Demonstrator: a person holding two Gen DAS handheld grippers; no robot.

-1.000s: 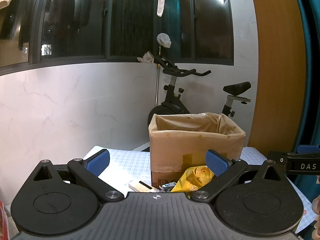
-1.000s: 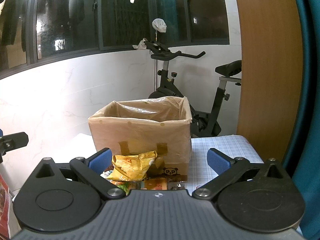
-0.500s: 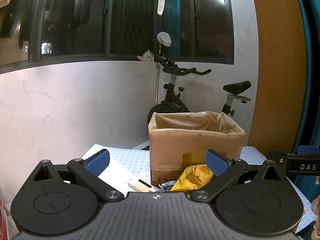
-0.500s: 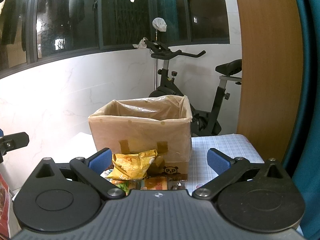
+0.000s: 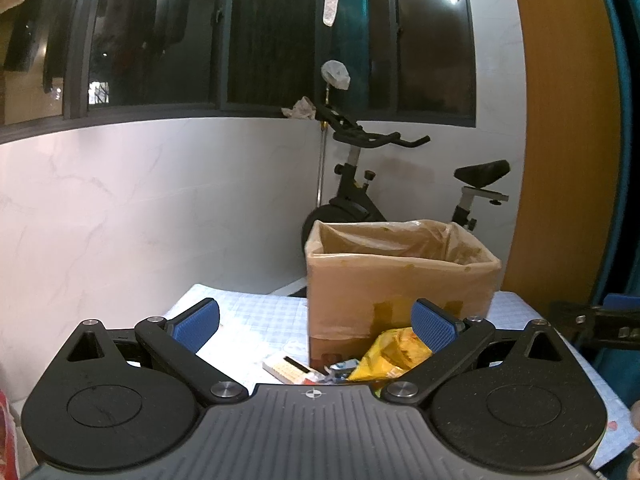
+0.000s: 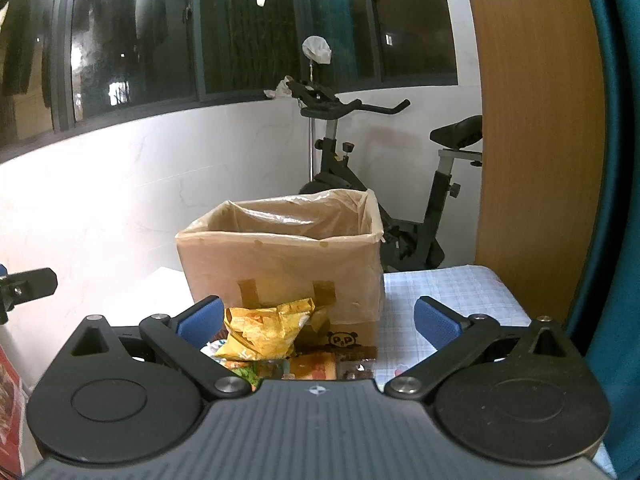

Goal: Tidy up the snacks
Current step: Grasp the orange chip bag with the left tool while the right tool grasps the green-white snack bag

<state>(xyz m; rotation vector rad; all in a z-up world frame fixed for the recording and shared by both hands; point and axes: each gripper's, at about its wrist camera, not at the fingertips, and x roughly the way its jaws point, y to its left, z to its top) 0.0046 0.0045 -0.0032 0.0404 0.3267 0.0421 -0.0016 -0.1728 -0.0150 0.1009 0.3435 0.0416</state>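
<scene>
Both the left claw (image 5: 316, 322) and the right claw (image 6: 318, 318) are wide open and hold nothing, above the yellow snack bag (image 6: 266, 330) before the cardboard box (image 6: 288, 264) on the table (image 6: 448, 288).

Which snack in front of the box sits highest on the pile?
The crumpled yellow bag, resting on the flatter packets against the box.

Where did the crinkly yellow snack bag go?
The yellow snack bag lies on the table right in front of the cardboard box, low and left of centre in the right wrist view.
</scene>
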